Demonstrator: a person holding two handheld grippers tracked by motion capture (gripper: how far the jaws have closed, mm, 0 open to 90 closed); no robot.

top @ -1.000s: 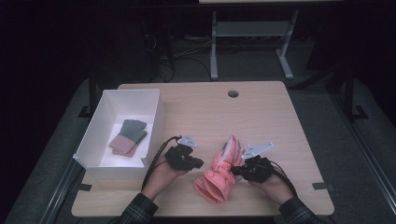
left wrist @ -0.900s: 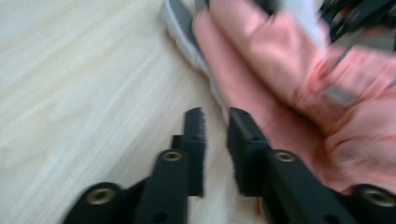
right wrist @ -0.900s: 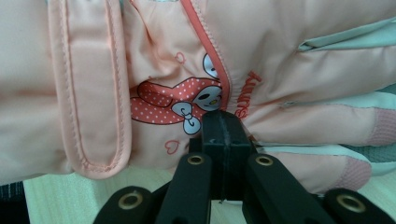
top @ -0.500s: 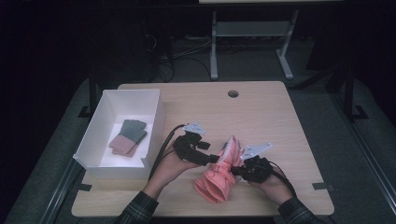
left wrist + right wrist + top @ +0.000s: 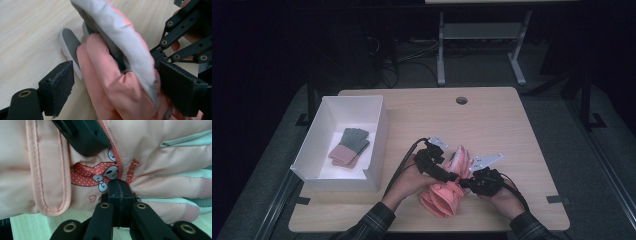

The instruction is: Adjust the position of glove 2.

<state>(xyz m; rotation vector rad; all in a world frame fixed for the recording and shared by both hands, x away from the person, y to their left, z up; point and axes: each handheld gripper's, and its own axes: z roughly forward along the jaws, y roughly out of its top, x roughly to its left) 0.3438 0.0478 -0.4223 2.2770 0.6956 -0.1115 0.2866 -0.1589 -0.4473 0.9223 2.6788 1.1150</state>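
High view shows 1 pair of gloves [image 5: 349, 146] already in the white box [image 5: 377, 131] at left, while your pink gloves [image 5: 447, 192] lie lower centre on the desk [image 5: 492, 120], right gripper [image 5: 466, 183] clamped shut at them, left gripper [image 5: 451, 176] just opened around them, boxing left.

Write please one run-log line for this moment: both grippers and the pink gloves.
left gripper: open, jaws just opened, around pink gloves | right gripper: shut at gloves, grip unclear | white box: folded cloths inside
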